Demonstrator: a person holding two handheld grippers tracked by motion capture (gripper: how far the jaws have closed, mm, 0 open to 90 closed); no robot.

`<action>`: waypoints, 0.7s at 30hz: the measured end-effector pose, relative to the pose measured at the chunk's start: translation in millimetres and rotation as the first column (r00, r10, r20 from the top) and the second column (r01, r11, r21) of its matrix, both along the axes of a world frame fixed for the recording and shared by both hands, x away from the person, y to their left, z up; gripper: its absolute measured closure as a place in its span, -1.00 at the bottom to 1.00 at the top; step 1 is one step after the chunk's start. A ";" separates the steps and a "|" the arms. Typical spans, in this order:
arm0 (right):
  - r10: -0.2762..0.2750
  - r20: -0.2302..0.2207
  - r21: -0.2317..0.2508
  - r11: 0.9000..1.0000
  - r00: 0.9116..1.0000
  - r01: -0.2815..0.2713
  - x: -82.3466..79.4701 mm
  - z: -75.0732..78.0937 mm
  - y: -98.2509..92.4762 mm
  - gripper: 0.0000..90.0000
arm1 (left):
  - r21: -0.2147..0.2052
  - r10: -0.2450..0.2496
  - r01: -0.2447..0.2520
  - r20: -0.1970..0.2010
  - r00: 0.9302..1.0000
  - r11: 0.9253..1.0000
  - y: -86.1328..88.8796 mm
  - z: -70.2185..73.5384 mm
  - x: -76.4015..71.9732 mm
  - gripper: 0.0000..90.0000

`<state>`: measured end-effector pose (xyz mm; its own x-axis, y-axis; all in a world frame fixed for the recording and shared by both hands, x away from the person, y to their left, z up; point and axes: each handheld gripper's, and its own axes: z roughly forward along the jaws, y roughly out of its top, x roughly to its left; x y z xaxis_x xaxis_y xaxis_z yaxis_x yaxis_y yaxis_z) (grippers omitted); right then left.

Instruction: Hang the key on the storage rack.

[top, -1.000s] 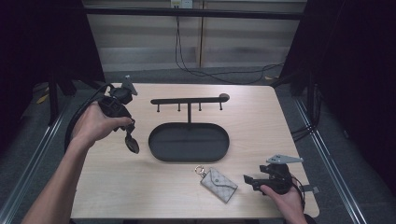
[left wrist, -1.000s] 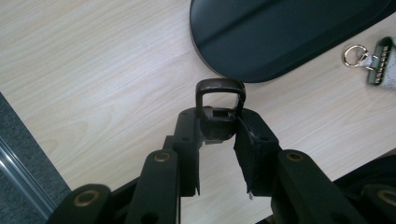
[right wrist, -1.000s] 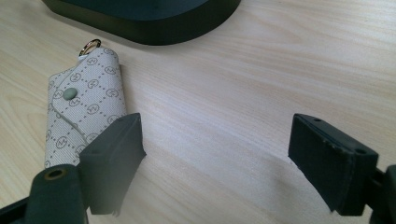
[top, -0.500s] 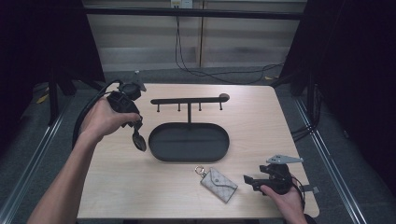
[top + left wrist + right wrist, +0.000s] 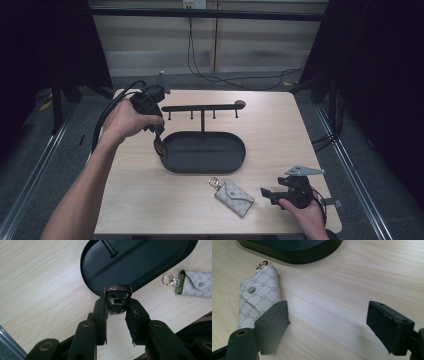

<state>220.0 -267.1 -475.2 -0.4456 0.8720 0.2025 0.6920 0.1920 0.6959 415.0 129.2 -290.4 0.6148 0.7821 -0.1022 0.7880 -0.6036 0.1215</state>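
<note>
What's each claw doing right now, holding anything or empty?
Left claw: shut on a small dark brown object, over the end of the black tray.
Right claw: open, empty, beside the key pouch.

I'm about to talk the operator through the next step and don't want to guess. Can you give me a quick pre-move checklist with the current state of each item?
1. Left gripper has a firm hold on the small brown object: ok, jaws shut on it.
2. Object over the black tray: ok, at its left rim.
3. Right gripper free: ok, jaws open, nothing between.
4. Key pouch within the right gripper's reach: ok, beside one jaw.
5. Rack hooks free: cannot tell.
</note>
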 end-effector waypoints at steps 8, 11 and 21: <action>0.002 -0.001 0.002 1.000 1.000 -0.002 -0.3 0.2 0.2 -0.61 | -0.003 0.015 -0.015 -0.010 1.000 1.000 -8.1 -3.1 10.5 0.58; 0.005 -0.001 0.003 1.000 1.000 -0.005 0.0 0.1 0.1 -0.61 | 0.007 0.014 -0.013 -0.013 1.000 1.000 -11.4 -4.6 15.2 0.57; 0.006 -0.001 0.005 1.000 1.000 -0.006 -0.6 0.5 0.5 -0.61 | 0.017 0.031 -0.031 -0.033 0.999 0.999 -21.4 -12.4 26.4 0.57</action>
<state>219.4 -266.6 -474.7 -0.4503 0.8685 0.2072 0.6917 0.1926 0.6961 441.5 107.7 -302.8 0.5868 0.8023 -0.1095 0.8097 -0.5806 0.0849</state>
